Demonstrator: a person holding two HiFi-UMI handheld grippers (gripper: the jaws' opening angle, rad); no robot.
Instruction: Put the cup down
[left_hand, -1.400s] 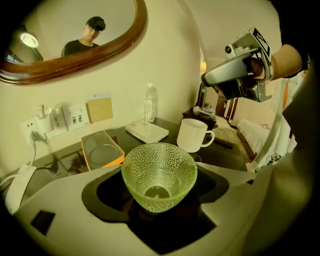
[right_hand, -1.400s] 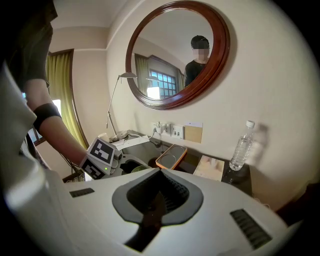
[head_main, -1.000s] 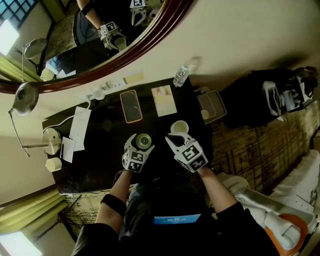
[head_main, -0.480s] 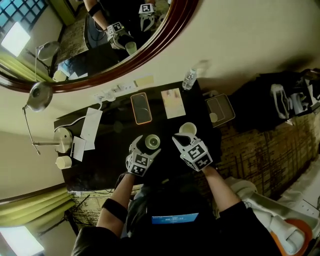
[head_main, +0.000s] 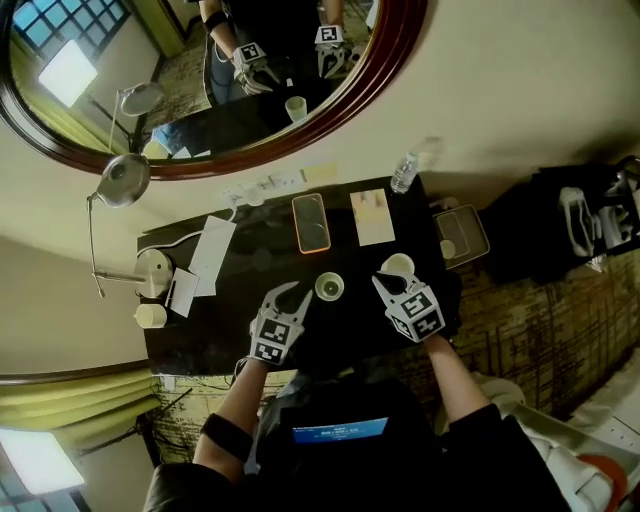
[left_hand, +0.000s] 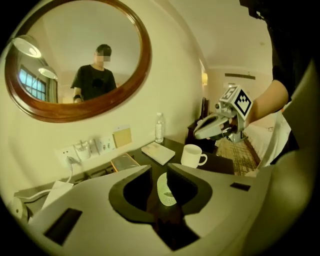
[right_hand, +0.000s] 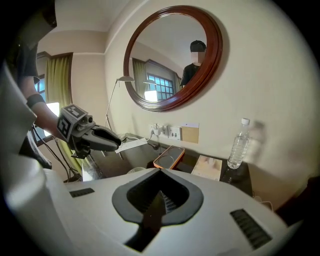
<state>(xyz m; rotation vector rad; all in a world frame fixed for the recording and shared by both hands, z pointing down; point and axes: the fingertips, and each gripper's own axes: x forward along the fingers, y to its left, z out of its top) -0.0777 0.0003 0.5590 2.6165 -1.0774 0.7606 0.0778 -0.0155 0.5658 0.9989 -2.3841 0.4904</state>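
Observation:
The pale green cup (head_main: 329, 287) stands upright on the dark table (head_main: 250, 330), free of both grippers. My left gripper (head_main: 297, 293) hangs just left of it and nearer to me. Its jaws have just been closing and now stand empty with a narrow gap, through which the left gripper view shows the cup (left_hand: 165, 190). My right gripper (head_main: 385, 283) is shut and empty, hovering beside a white mug (head_main: 397, 265) to the cup's right. In the right gripper view my right gripper (right_hand: 159, 197) has its jaws together.
Behind the cup lie an orange-cased phone (head_main: 311, 222) and a booklet (head_main: 373, 217), with a water bottle (head_main: 405, 172) at the back right corner. A desk lamp (head_main: 152, 270), papers (head_main: 210, 255) and a small pale pot (head_main: 150, 316) occupy the left end. A round mirror (head_main: 395, 60) hangs above.
My left gripper has let go of the cup, drawn back toward me and upward, and its jaws have narrowed. The cup stays on the table. The right gripper has not moved.

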